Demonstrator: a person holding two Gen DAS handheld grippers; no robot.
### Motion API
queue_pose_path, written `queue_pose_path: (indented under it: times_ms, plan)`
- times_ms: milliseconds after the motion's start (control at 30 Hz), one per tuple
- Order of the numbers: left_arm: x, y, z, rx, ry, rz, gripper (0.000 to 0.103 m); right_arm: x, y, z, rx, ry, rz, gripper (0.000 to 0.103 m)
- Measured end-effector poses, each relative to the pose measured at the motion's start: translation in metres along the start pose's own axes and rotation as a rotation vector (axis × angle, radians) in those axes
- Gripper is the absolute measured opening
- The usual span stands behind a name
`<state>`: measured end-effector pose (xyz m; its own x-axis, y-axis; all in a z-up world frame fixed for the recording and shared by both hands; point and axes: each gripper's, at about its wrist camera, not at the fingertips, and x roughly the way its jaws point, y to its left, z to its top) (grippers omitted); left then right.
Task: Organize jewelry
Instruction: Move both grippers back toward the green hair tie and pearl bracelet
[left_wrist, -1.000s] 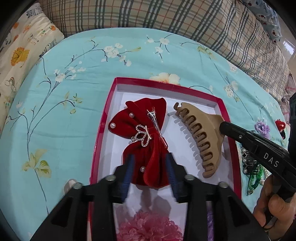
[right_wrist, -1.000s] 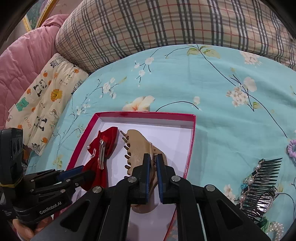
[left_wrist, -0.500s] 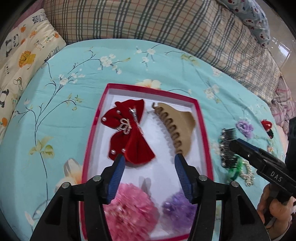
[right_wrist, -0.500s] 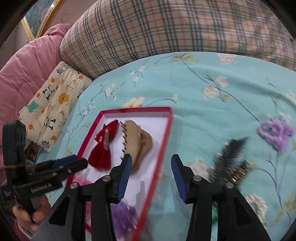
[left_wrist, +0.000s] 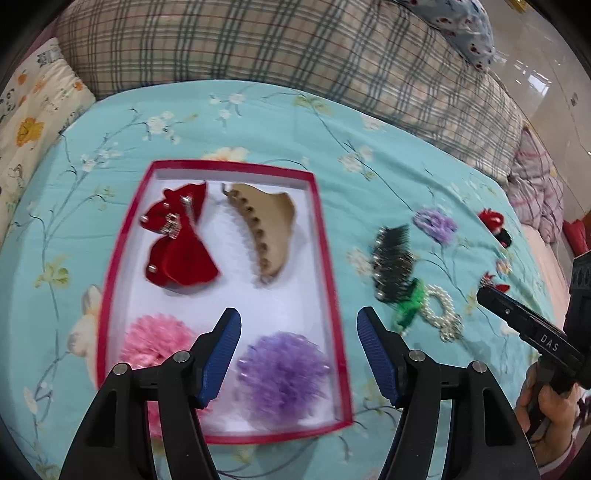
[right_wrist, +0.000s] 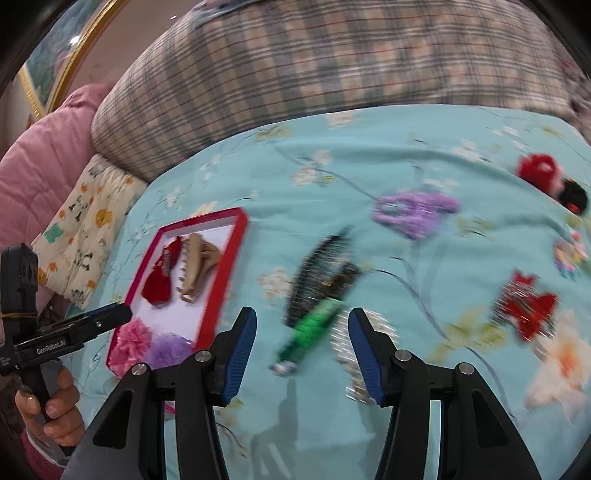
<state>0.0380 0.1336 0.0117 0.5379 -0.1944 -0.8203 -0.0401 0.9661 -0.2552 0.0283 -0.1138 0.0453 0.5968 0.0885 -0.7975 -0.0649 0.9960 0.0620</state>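
A red-rimmed white box (left_wrist: 325, 236) lies on the bed and holds a red bow clip (left_wrist: 177, 243), a tan claw clip (left_wrist: 266, 229), a pink pompom (left_wrist: 151, 343) and a purple pompom (left_wrist: 284, 373). My left gripper (left_wrist: 299, 354) is open and empty above the box's near end. My right gripper (right_wrist: 301, 354) is open and empty above a green clip (right_wrist: 310, 332), a dark comb (right_wrist: 317, 269) and a pearl piece (right_wrist: 347, 339) to the right of the box (right_wrist: 221, 280).
Loose on the teal floral sheet (right_wrist: 332, 166) lie a purple scrunchie (right_wrist: 413, 210), a red and black clip (right_wrist: 550, 181) and a red sparkly bow (right_wrist: 524, 306). A plaid pillow (left_wrist: 295, 48) lies behind. A cartoon-print pillow (right_wrist: 85, 221) is at the left.
Both grippers have opened and drawn back from the box, leaving the red bow and the tan claw clip inside. The right gripper has swung right over the loose pieces.
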Motion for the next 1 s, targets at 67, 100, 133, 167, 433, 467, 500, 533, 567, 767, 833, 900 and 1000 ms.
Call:
queue_pose_path:
  times_ms: [67, 100, 133, 167, 433, 467, 500, 533, 567, 767, 833, 900, 1000]
  plan:
    - [0.001, -0.007, -0.002, 0.010, 0.008, -0.007, 0.065, -0.007, -0.010, -0.004, 0.018, -0.003, -0.013, 0.054]
    - [0.003, -0.009, -0.003, 0.015, 0.012, -0.008, 0.065, -0.010, -0.017, -0.006, 0.027, -0.003, -0.023, 0.054]
    - [0.004, -0.012, -0.003, 0.020, 0.016, -0.011, 0.065, -0.014, -0.022, -0.007, 0.032, -0.004, -0.030, 0.054]
    - [0.005, -0.016, -0.004, 0.025, 0.021, -0.016, 0.065, -0.016, -0.027, -0.009, 0.036, -0.006, -0.035, 0.054]
    - [0.019, -0.041, -0.007, 0.076, 0.052, -0.037, 0.065, -0.030, -0.056, -0.025, 0.081, -0.003, -0.072, 0.054]
    - [0.021, -0.045, -0.007, 0.083, 0.056, -0.041, 0.065, -0.030, -0.058, -0.026, 0.083, -0.002, -0.071, 0.054]
    - [0.023, -0.047, -0.007, 0.087, 0.059, -0.043, 0.065, -0.031, -0.060, -0.028, 0.085, 0.000, -0.072, 0.054]
    - [0.025, -0.049, -0.007, 0.093, 0.062, -0.045, 0.065, -0.031, -0.061, -0.029, 0.086, 0.002, -0.072, 0.054]
    - [0.026, -0.051, -0.007, 0.097, 0.064, -0.045, 0.065, -0.031, -0.062, -0.031, 0.087, 0.004, -0.071, 0.054]
    - [0.035, -0.058, -0.007, 0.106, 0.080, -0.047, 0.065, -0.028, -0.064, -0.034, 0.092, 0.012, -0.068, 0.054]
    - [0.039, -0.060, -0.007, 0.106, 0.085, -0.048, 0.065, -0.026, -0.063, -0.034, 0.090, 0.017, -0.064, 0.054]
    - [0.044, -0.064, -0.007, 0.110, 0.091, -0.049, 0.065, -0.022, -0.060, -0.034, 0.080, 0.022, -0.063, 0.054]
    - [0.052, -0.071, -0.006, 0.126, 0.103, -0.049, 0.065, -0.013, -0.057, -0.032, 0.061, 0.036, -0.064, 0.054]
